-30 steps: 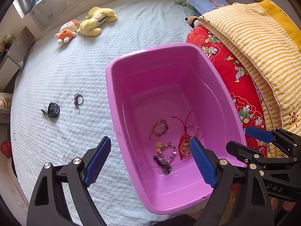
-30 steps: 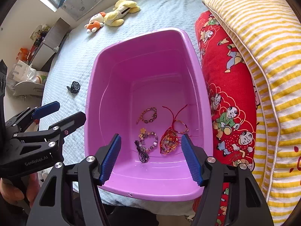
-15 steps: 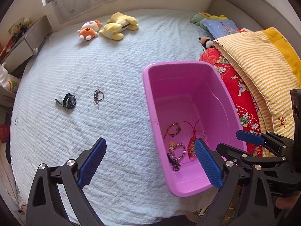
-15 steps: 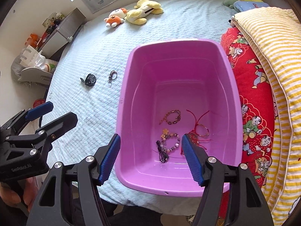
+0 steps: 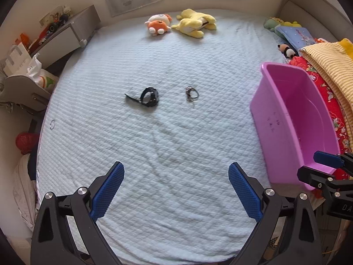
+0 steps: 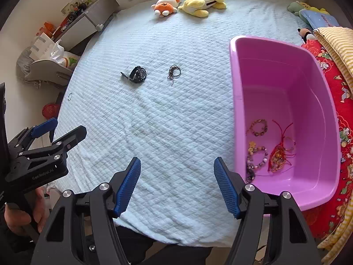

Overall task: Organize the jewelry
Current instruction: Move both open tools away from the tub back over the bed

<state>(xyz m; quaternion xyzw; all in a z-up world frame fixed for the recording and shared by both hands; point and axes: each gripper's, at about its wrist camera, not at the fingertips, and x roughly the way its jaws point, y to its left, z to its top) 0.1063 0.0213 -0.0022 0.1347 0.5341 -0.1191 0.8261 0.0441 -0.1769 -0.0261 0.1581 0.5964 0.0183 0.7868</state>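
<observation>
A black watch (image 5: 148, 96) and a small dark bracelet (image 5: 191, 93) lie on the pale blue bedspread, far ahead of both grippers; they also show in the right wrist view, the watch (image 6: 136, 75) left of the bracelet (image 6: 174, 71). A pink tub (image 6: 240, 114) at the right holds several beaded bracelets (image 6: 257, 154) and a red cord piece (image 6: 280, 152); in the left wrist view the tub (image 5: 273, 132) hides its contents. My left gripper (image 5: 176, 190) is open and empty over the bed. My right gripper (image 6: 177, 183) is open and empty beside the tub's left wall.
Plush toys (image 5: 181, 25) lie at the far edge of the bed. A yellow striped blanket (image 5: 331, 64) and a red patterned pillow (image 6: 344, 114) sit right of the tub. A bedside cabinet (image 5: 64, 37) and bags stand left of the bed.
Both grippers have swung left, away from over the tub, so the watch and dark bracelet on the bedspread now lie ahead of them. Both stay open and empty.
</observation>
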